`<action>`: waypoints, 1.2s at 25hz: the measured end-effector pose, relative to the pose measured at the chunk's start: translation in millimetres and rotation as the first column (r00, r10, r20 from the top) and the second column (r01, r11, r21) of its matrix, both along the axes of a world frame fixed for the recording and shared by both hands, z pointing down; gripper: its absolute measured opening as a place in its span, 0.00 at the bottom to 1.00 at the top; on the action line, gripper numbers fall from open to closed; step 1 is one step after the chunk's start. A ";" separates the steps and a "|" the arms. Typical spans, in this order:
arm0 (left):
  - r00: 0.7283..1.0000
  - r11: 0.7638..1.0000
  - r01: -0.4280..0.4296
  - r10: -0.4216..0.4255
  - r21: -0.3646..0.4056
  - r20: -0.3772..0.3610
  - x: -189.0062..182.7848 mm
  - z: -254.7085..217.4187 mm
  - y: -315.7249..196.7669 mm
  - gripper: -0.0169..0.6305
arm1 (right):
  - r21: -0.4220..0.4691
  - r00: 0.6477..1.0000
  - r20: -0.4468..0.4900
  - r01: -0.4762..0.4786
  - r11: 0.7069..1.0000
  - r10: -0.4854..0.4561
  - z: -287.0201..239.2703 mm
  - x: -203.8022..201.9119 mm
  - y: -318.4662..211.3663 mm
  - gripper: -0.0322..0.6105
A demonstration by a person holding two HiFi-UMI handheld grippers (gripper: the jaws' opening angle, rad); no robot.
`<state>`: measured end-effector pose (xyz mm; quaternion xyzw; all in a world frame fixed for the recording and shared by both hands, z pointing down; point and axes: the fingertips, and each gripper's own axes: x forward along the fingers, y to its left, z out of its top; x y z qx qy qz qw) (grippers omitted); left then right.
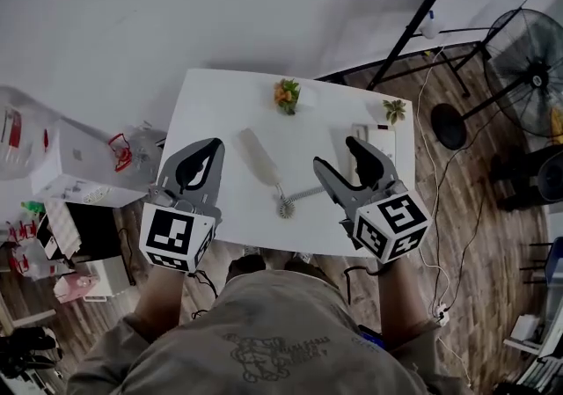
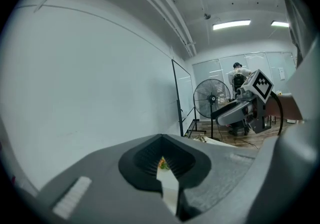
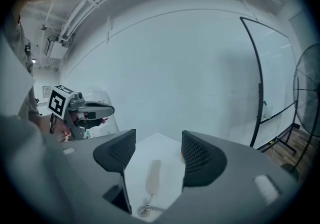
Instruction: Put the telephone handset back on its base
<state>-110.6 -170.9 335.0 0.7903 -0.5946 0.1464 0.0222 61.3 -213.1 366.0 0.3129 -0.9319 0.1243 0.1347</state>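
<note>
The cream telephone handset (image 1: 259, 157) lies flat on the white table (image 1: 220, 103), slanted, its coiled cord (image 1: 297, 200) curling off toward the right. Most of the white phone base (image 1: 385, 136) is hidden behind my right gripper (image 1: 335, 152). That gripper hovers open just right of the handset and holds nothing. In the right gripper view the handset (image 3: 153, 175) lies below and between the open jaws of the right gripper (image 3: 157, 143). My left gripper (image 1: 214, 147) is shut and empty, left of the handset; in its own view the left gripper (image 2: 162, 139) shows closed jaws with only a sliver of table between them.
A small orange flower pot (image 1: 286, 94) and a small green plant (image 1: 395, 109) stand near the table's far edge. A floor fan (image 1: 528, 59) and a black stand (image 1: 422, 19) are on the right. Boxes and clutter (image 1: 75, 164) sit on the left.
</note>
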 end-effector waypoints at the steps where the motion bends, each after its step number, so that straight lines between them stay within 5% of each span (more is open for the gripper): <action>1: 1.000 1.000 0.008 -0.008 -0.013 -0.003 -4.8 6.3 0.1 0.03 | -0.017 1.000 -0.013 0.018 1.000 -0.019 10.2 -10.7 -2.0 0.52; 14: 0.996 0.971 0.072 -0.082 -0.228 -0.033 -57.4 107.4 10.2 0.03 | -0.237 0.968 -0.171 0.138 0.962 -0.181 158.9 -114.2 -10.6 0.53; 30: 0.996 0.913 0.074 -0.090 -0.402 -0.020 -91.1 200.8 17.8 0.03 | -0.379 0.888 -0.410 0.040 0.924 -0.207 328.4 -158.8 -25.4 0.56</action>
